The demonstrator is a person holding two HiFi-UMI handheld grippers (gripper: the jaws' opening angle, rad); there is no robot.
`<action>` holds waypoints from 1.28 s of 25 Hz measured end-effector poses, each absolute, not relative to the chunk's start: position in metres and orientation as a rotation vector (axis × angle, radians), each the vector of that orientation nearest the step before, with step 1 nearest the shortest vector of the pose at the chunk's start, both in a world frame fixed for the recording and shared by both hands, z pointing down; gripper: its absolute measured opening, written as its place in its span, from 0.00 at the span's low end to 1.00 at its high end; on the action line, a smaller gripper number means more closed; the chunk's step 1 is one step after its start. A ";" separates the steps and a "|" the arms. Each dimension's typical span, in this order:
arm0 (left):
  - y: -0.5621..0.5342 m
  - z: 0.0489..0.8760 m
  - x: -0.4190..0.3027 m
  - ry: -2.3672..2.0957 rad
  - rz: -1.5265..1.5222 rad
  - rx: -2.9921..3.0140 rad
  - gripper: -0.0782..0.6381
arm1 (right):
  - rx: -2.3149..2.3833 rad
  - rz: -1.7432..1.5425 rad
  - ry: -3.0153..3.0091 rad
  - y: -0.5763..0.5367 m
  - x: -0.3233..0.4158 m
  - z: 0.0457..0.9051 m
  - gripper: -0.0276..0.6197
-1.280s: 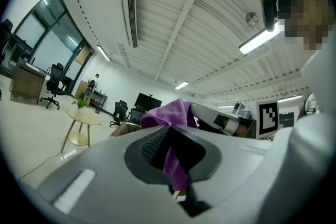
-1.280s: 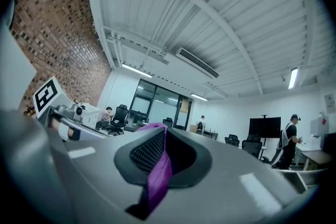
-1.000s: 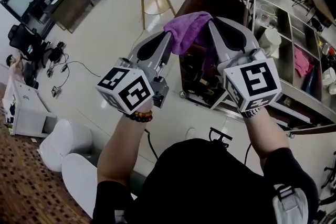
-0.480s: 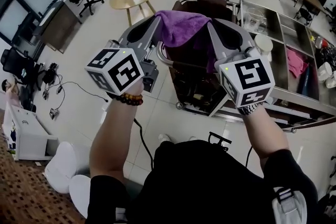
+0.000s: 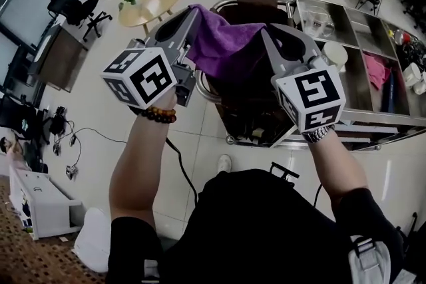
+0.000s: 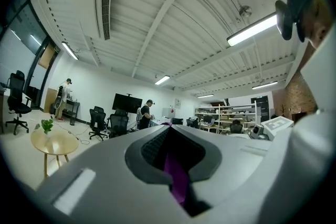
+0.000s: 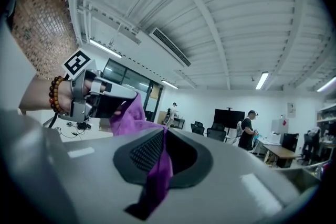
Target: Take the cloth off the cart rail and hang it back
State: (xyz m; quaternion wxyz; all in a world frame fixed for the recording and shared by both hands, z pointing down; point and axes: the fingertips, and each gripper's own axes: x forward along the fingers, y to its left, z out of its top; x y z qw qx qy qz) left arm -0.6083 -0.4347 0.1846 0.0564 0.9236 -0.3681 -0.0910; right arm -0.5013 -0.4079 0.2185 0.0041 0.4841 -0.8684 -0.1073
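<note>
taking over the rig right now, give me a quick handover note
Left tongs: shut on one corner of the purple cloth.
Right tongs: the cloth's other corner is between them, jaws opening.
Cloth: held up, spread between both tongs above the end of the cart.
Done: cloth looks lifted off the cart rail.
Left: drape it back over the rail, then let go on both sides.

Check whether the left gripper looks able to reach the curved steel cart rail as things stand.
Probably yes: the left gripper, shut on the purple cloth, hangs just above the curved steel cart rail, nothing between.
</note>
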 end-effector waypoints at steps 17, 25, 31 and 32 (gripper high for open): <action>-0.566 0.116 -0.630 -0.852 -0.207 2.812 0.12 | 1.752 -0.215 -2.551 -0.497 -0.518 0.149 0.16; -0.612 0.119 -0.642 -0.776 -0.183 2.796 0.12 | 1.812 -0.193 -2.486 -0.530 -0.534 0.141 0.16; -0.649 0.130 -0.650 -0.815 -0.105 2.769 0.12 | 1.830 -0.173 -2.472 -0.554 -0.536 0.127 0.16; -0.654 0.129 -0.651 -0.826 -0.093 2.765 0.12 | 1.830 -0.170 -2.472 -0.558 -0.535 0.122 0.16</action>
